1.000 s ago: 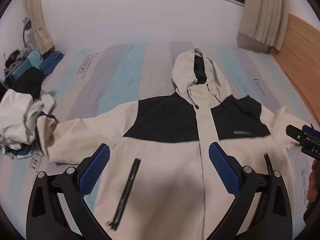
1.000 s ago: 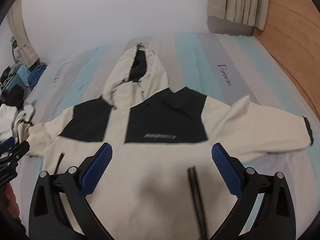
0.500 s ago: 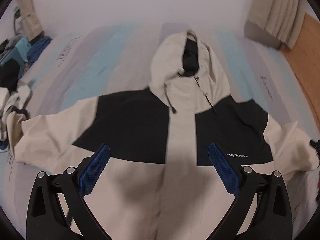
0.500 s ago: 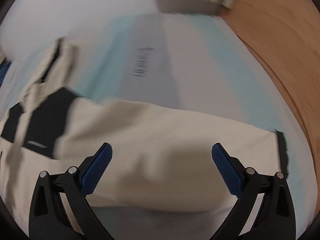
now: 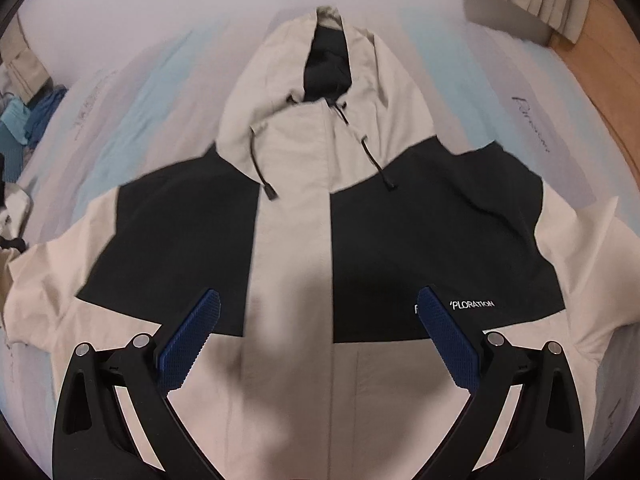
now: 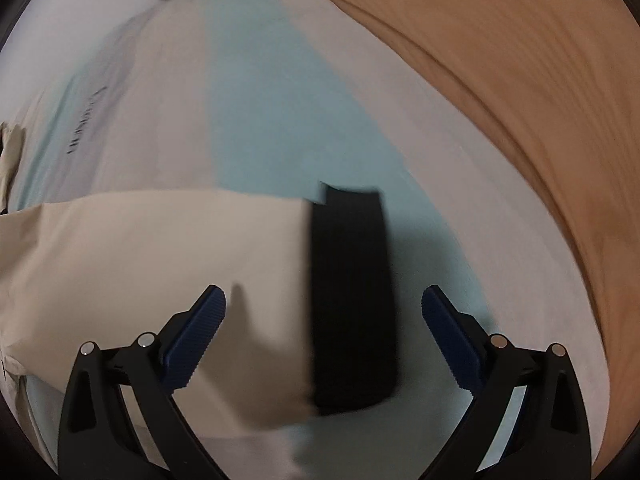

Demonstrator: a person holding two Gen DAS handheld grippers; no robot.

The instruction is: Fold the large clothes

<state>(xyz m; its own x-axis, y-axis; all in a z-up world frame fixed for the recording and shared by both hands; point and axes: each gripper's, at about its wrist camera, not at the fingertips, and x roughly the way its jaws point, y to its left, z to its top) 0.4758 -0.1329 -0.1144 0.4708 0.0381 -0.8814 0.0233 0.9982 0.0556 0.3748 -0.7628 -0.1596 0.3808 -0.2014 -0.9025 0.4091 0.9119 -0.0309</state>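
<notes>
A cream and black hooded jacket [image 5: 320, 216] lies spread face up on a striped bed [image 5: 132, 92], filling the middle of the frame, hood toward the top. The left hand-held gripper [image 5: 320, 312] stands wide open at the bottom, above the jacket's chest. A pile of clothes [image 5: 20, 128] sits at the left edge.

Black fingers [image 5: 120, 380], ribbed blue pads [image 5: 188, 344].

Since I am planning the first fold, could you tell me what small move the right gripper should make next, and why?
Probably lower the right gripper and close it on the black ribbed cuff of the beige sleeve. Its jaws are open and empty, the cuff lies flat between them on the striped sheet, and the beige-and-black hooded jacket lies spread unfolded.
</notes>
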